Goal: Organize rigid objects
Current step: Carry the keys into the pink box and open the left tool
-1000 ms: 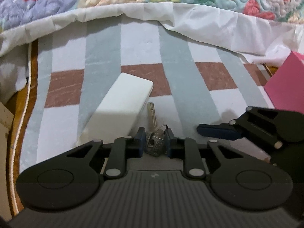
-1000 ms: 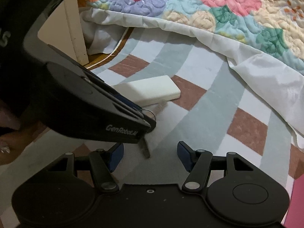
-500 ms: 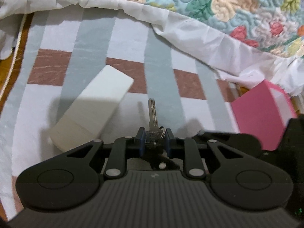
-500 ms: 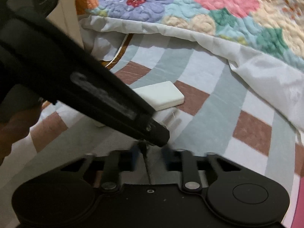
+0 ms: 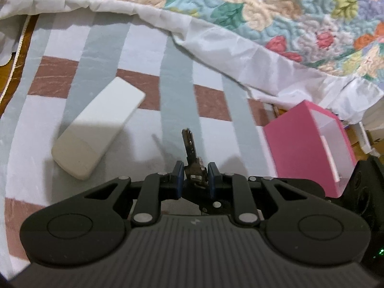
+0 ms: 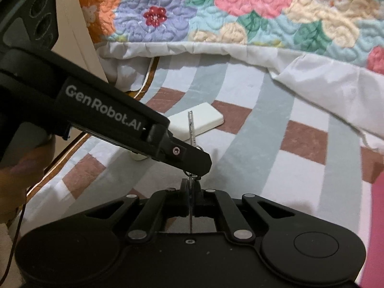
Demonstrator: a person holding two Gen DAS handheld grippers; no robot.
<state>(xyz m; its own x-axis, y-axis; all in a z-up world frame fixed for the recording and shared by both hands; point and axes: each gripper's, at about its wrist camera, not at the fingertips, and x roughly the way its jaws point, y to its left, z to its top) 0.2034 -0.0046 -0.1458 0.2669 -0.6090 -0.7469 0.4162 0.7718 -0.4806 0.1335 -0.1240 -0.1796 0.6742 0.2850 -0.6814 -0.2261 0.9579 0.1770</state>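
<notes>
The left claw [image 5: 195, 176] pinches the key [image 5: 190, 148] by its head, lifted off the bed [image 5: 177, 100]; the right claw [image 6: 190, 187], pressed together on the same bunch's thin edge (probably steadying it), shares the hold.

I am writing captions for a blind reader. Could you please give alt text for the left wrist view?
The left claw is shut on the head of a key, whose blade points away from the camera above a striped cloth. A white block lies on the cloth to the left, a pink box stands to the right, and a floral quilt lies behind.
</notes>
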